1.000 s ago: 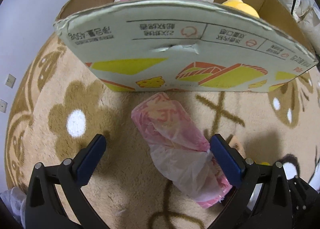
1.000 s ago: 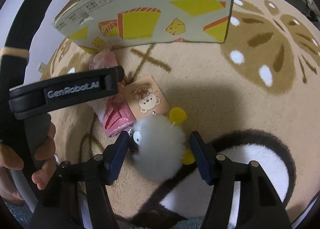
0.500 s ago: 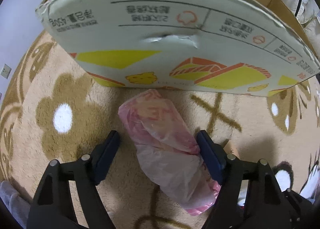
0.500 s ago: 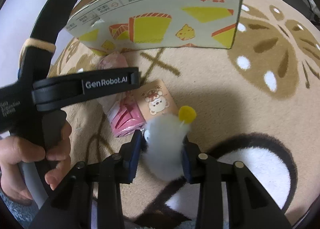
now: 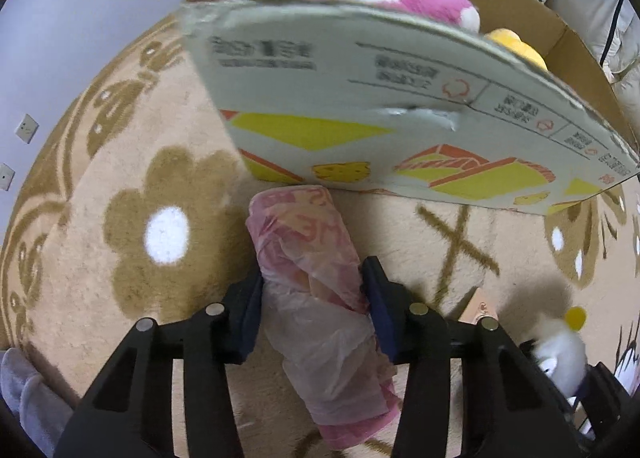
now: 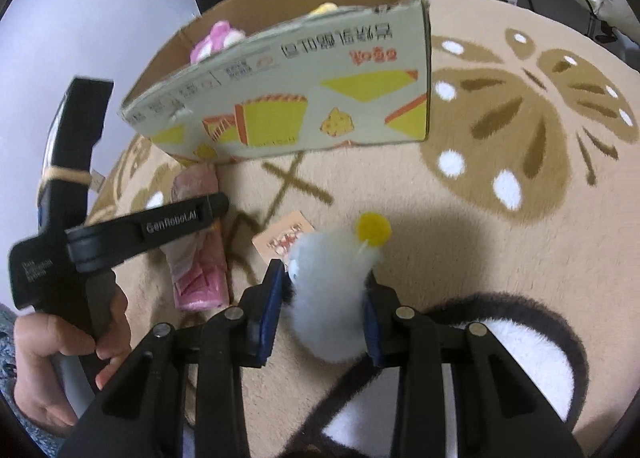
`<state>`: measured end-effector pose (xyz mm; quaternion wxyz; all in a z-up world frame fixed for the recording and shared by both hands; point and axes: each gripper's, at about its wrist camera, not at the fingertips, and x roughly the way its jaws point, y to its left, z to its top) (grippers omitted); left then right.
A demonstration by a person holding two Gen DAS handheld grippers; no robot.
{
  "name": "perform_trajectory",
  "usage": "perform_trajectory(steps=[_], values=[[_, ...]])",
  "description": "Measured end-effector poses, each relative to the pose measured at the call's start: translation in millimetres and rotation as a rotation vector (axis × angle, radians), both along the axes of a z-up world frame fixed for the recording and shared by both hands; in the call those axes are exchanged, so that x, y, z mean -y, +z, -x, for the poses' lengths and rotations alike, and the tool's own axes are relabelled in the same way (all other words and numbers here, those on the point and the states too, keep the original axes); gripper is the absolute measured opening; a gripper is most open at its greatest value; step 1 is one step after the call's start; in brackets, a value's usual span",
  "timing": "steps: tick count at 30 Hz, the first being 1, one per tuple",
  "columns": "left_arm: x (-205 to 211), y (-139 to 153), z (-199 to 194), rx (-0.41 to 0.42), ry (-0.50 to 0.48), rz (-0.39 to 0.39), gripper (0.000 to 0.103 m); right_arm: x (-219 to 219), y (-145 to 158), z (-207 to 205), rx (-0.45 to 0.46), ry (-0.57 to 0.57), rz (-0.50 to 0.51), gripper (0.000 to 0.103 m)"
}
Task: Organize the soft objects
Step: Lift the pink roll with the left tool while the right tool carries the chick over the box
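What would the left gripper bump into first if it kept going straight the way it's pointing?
Probably the rug. The left gripper points steeply down, its jaws closing around the pink plastic-wrapped bundle lying there. The cardboard box is farther ahead, though depth is unclear.

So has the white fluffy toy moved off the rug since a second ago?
Yes. The white fluffy toy, pinched in the right gripper, has risen slightly: it now overlaps the card on the rug, which it lay clear of before.
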<state>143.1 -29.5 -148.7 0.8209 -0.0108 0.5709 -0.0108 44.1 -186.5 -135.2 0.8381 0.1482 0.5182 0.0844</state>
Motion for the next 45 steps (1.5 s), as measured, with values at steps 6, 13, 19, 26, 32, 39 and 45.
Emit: perform_trajectory(steps=[6,13,19,26,32,39,45], values=[[-10,12,11,0.037,0.057,0.012,0.039,7,13,4,0.059,0.0,-0.022,0.037],[-21,31,35,0.095,0.066,-0.003,0.034,13,24,10,0.124,-0.004,-0.007,0.037],[-15,47,43,0.133,0.001,0.001,0.018,14,29,8,0.165,-0.021,-0.017,0.037],[-10,69,53,0.185,-0.026,0.029,0.016,13,34,10,0.187,-0.022,-0.027,0.037],[-26,86,57,0.254,0.021,0.003,0.016,13,40,14,0.222,-0.017,-0.031,0.037],[-44,116,62,0.356,0.061,-0.009,0.016,17,56,18,0.315,-0.04,-0.028,0.037],[-48,145,65,0.442,0.054,-0.031,0.016,19,74,19,0.373,-0.035,-0.041,0.037]])
